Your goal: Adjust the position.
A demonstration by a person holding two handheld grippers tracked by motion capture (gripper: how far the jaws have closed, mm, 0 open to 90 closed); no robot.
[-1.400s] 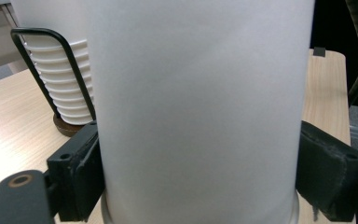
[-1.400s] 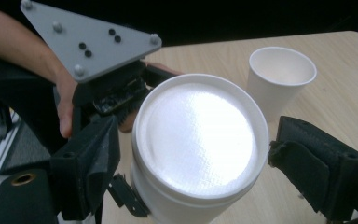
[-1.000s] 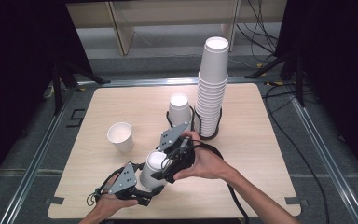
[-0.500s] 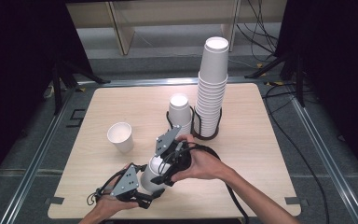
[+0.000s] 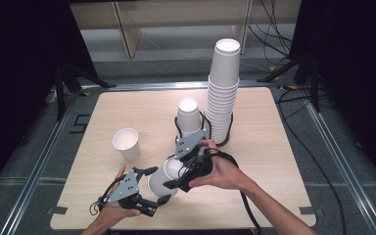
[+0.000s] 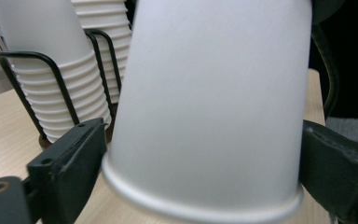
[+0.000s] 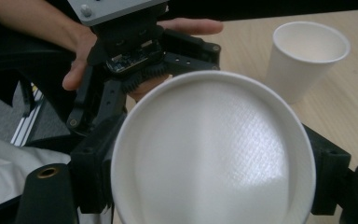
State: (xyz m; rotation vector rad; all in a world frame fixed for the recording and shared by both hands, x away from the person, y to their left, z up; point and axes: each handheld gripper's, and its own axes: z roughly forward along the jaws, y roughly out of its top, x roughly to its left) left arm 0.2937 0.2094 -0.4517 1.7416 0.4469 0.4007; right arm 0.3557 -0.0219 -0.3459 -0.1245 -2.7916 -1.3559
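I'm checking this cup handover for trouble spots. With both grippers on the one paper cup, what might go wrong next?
Both the left gripper and right gripper clamp the same thin paper cup, so pulling apart could crush or tear it. The tall cup stack in its wire holder stands just behind the right hand; a swing could topple it.

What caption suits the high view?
Two handheld grippers, left and right, grasp one paper cup beside stacked cups.

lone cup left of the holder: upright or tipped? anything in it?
Upright and empty. The lone cup stands on the table mouth up; the right gripper view shows its bare white inside.
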